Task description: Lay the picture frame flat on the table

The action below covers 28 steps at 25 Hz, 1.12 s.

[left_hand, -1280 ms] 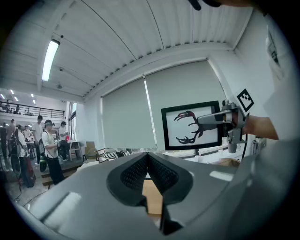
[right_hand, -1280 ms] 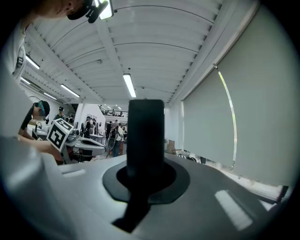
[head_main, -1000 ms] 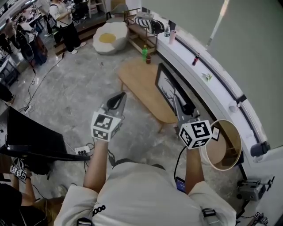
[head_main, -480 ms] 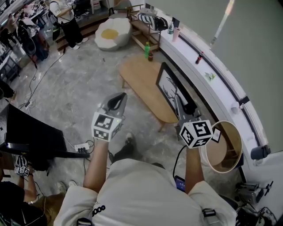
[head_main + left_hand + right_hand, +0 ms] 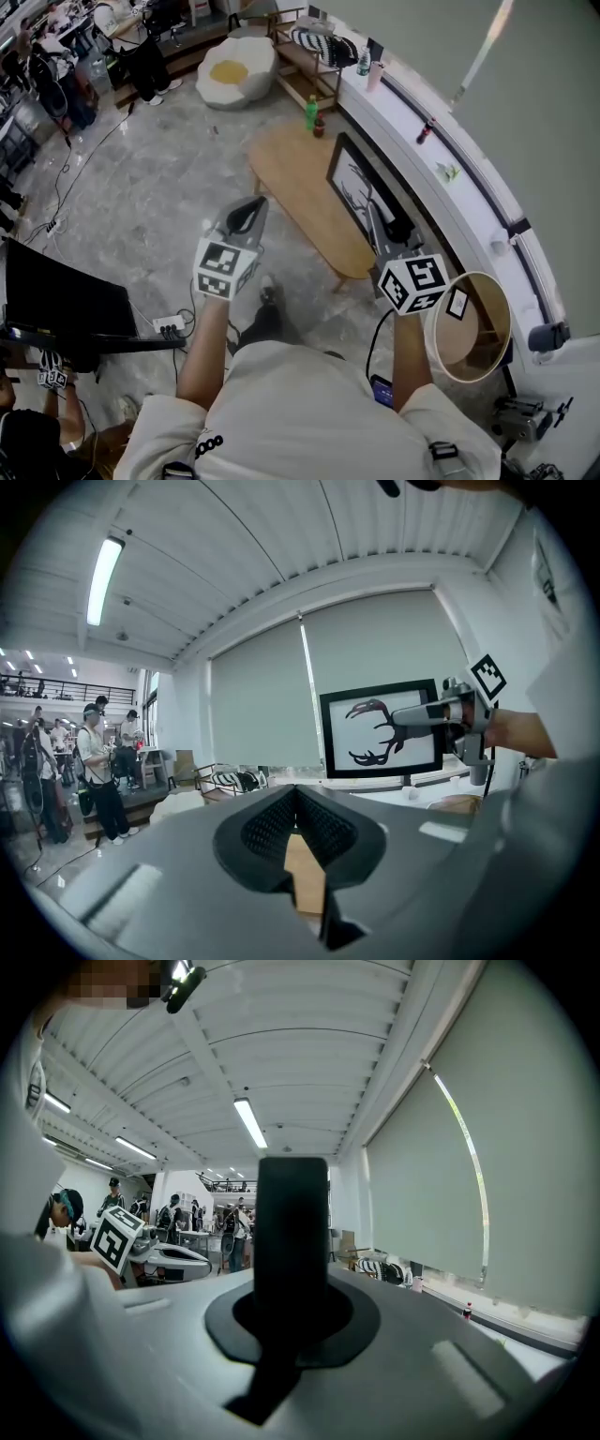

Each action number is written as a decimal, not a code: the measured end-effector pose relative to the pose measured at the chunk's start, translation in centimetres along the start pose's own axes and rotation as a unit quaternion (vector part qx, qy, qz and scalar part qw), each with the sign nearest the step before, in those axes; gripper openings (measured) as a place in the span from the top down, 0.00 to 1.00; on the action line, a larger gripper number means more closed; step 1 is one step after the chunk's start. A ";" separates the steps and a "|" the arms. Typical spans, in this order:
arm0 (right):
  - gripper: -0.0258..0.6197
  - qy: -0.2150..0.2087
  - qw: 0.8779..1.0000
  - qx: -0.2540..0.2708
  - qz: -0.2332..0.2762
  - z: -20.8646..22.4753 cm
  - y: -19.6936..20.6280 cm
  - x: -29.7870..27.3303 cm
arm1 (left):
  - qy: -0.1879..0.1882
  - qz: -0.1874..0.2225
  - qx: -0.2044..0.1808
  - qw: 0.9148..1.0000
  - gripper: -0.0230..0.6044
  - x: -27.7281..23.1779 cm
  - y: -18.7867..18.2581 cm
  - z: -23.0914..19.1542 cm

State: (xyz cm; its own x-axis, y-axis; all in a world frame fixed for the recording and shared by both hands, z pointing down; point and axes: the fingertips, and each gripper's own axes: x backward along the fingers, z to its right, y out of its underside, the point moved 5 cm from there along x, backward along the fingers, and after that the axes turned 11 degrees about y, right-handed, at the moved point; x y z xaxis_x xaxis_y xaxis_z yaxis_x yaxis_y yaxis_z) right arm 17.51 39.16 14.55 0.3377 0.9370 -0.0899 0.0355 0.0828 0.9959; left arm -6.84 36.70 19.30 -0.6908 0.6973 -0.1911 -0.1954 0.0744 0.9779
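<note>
- Picture frame (image 5: pixel 354 180): thin black rectangular rim around a white sheet with a dark, branching antler-like figure. It stands upright along the far edge of the table (image 5: pixel 298 183).
- The table is a long oval top of pale, smooth wood.
- Left gripper (image 5: pixel 251 208): its ribbed, dimpled black pads are pressed together with nothing between them, over the grey marbled floor (image 5: pixel 159 187) and well apart from the frame.
- Right gripper (image 5: pixel 373 217): its jaws are together and empty, with the tip just beside the frame's near end. Contact cannot be judged.
</note>
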 end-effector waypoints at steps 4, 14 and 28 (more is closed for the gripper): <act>0.94 0.002 1.000 -0.001 0.000 1.0 0.2 -4.4 | 0.006 0.002 -0.003 1.000 0.95 -3.2 0.2 -3.6; 0.94 0.002 1.000 -0.015 -0.004 1.6 -0.8 -16.1 | 0.010 -0.003 0.006 1.000 0.95 -9.2 0.2 -14.3; 0.94 0.005 0.999 -0.022 -0.023 0.6 -0.6 -25.9 | 0.015 -0.005 0.018 1.000 0.95 -12.8 0.9 -23.3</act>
State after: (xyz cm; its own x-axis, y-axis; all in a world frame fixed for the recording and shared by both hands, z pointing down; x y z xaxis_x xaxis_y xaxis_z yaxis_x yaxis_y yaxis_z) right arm 9.34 14.60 16.29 0.3265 0.9354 -0.1359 0.0097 0.1404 0.9900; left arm -14.44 11.23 20.67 -0.7101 0.6742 -0.2031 -0.1772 0.1080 0.9782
